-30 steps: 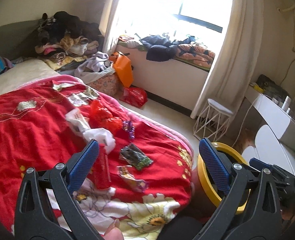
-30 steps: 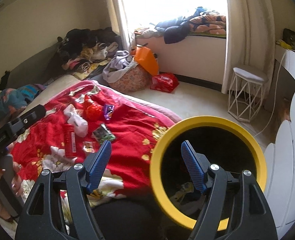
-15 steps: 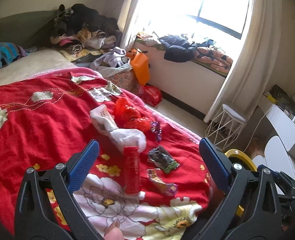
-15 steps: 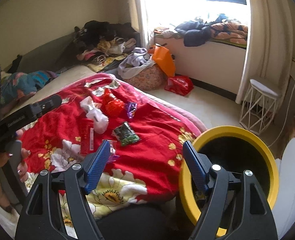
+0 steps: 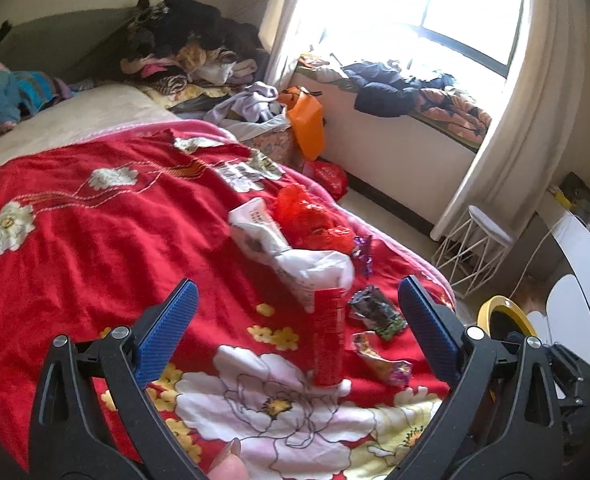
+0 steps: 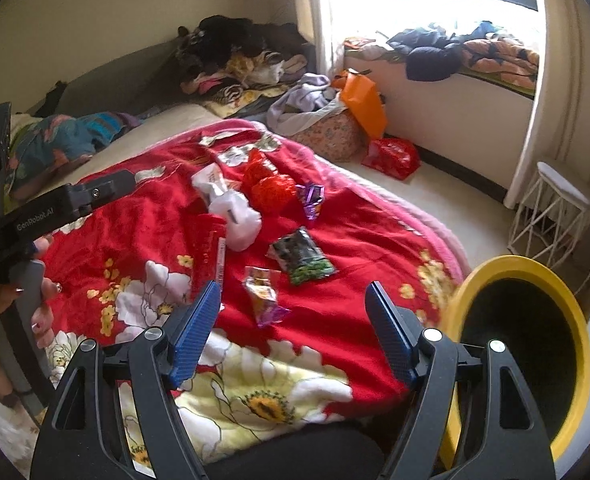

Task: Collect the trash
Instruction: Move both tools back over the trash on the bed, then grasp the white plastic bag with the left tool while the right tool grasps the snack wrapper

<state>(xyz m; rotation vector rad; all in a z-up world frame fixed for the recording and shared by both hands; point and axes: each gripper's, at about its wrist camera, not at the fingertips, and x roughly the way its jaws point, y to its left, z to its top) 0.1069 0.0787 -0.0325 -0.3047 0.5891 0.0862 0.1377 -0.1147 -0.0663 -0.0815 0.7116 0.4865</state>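
Wrappers scattered mid-blanket, well inside the edge; yellow bin just beside it, bare floor beyond. Both grippers, left and right, angled down over the trash, jaws wide, grasping nothing.

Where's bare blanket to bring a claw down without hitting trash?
Free: the red blanket left of the white bag and red tube, and the flowered near edge. Crowded: the wrappers toward the yellow bin.
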